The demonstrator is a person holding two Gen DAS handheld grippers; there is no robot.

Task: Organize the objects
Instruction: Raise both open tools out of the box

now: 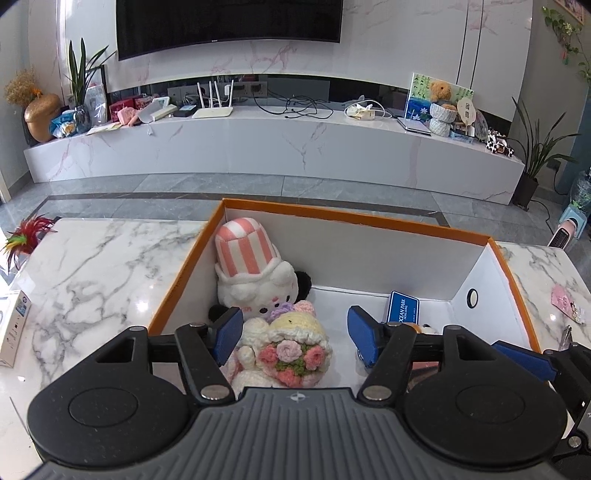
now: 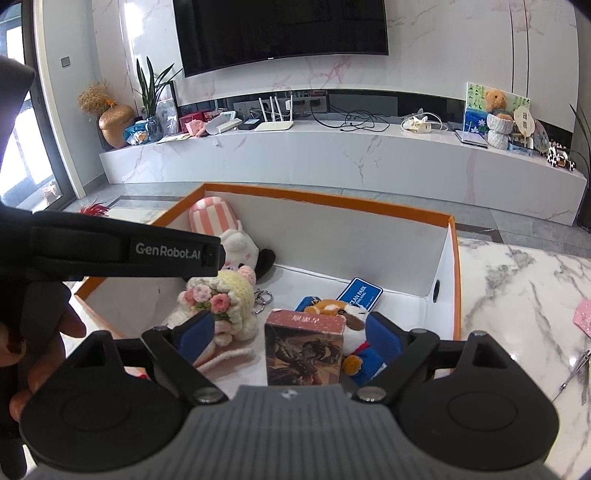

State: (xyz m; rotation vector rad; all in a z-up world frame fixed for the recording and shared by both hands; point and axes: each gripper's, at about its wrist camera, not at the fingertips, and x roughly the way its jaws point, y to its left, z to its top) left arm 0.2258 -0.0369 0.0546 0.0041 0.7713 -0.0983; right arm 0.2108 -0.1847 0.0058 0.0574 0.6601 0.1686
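2 wrist views, close above the orange-rimmed box [image 1: 354, 218], facing the television [image 2: 280, 29].

Bare box floor [image 1: 343, 306] between toys [image 1: 284, 347]

A dark television [image 1: 229, 26] hangs on the marble wall above a long white media console [image 1: 273, 147]. On the console stand a white router [image 1: 213, 109] with upright antennas, a gold vase [image 1: 41, 116] at its left end, tangled black cables [image 1: 303, 107], and a brown teddy bear [image 1: 441, 92] towards its right end. A potted plant [image 1: 532, 166] stands on the grey tiled floor [image 1: 147, 188].
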